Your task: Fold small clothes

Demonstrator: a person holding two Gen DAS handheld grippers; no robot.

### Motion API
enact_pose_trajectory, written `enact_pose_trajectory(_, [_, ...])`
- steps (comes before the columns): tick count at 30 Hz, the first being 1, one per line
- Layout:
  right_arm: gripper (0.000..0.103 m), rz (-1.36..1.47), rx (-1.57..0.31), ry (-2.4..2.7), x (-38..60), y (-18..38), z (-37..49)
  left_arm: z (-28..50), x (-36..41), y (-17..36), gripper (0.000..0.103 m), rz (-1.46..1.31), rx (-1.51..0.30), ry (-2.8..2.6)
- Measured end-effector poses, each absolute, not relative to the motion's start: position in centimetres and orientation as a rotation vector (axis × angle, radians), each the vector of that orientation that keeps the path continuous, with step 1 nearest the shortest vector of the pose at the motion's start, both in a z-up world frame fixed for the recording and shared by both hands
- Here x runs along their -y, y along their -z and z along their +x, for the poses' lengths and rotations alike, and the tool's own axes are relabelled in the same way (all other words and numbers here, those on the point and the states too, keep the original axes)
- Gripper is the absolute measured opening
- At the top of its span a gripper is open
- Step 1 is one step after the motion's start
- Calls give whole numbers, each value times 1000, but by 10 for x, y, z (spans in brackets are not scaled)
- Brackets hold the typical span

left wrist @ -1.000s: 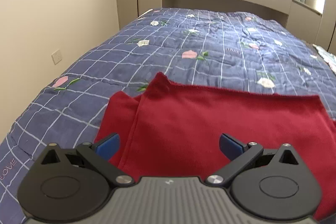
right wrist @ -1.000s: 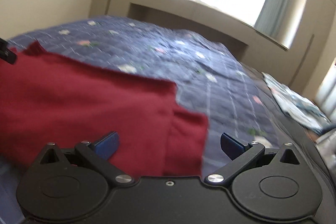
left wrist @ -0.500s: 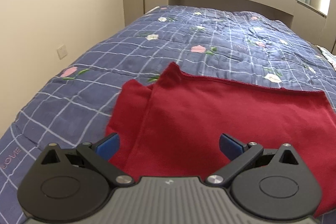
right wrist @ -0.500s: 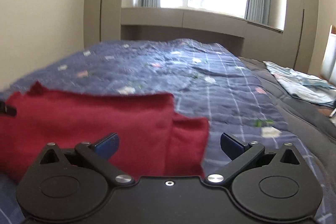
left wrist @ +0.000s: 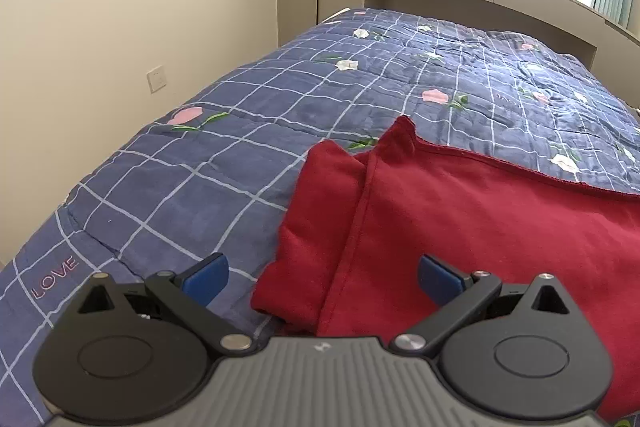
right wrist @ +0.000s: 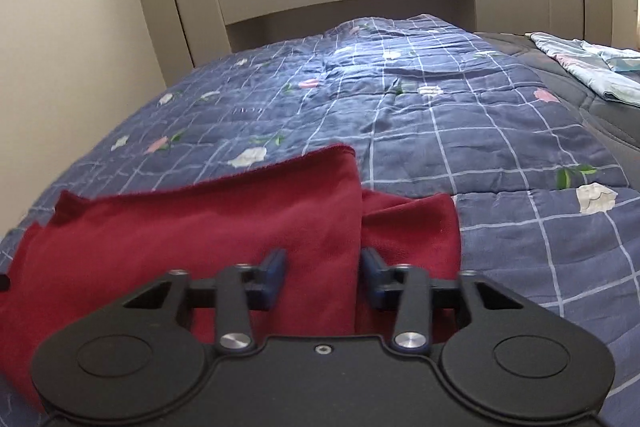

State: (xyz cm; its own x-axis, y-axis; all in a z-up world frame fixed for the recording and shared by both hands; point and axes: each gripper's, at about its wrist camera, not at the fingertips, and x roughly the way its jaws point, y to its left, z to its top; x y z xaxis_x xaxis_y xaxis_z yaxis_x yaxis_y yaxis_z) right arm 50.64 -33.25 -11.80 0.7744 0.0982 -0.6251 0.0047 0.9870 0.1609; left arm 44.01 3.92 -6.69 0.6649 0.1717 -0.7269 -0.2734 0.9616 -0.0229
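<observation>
the red garment (left wrist: 480, 227) lies flat on the bed (left wrist: 240, 155), its long axis running crosswise from one pair of tongs to the other, each pair at an opposite near corner. the right tongs (right wrist: 322, 277) are drawn narrow around the folded side edge where the body meets the sleeve, cloth between the pads, though whether they actually pinch it i cannot tell. the left tongs (left wrist: 322, 277) are spread wide, hovering above the seam beside the left sleeve, gripping nothing. the right side looks nearer to a grasp, so the left likely must drop onto its edge next.
</observation>
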Motion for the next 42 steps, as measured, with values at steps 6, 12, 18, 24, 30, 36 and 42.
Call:
enact_pose_trajectory(6, [4, 166, -643, -32, 342, 111, 496, 436, -49, 66, 103, -175, -807, -264])
enact_pose_trajectory(12, [3, 143, -629, 3, 345, 108, 485, 434, -60, 66, 103, -202, -802, -280])
enact_pose_trajectory(18, [13, 79, -663, 6, 338, 119, 488, 438, -69, 77, 103, -208, -858, -323])
enact_pose_trajectory(24, [74, -38, -597, 10, 321, 104, 469, 430, -70, 81, 103, -218, -874, -322])
enact_pose_trajectory(30, [97, -187, -623, 21, 295, 109, 433, 422, -69, 86, 103, -234, -909, -323])
enact_pose_trajectory(36, [102, -278, -665, 144, 296, 135, 408, 415, -72, 89, 103, -283, -957, -340])
enact_pose_trajectory(42, [102, -260, -624, 173, 290, 125, 392, 412, -71, 77, 103, -296, -956, -345])
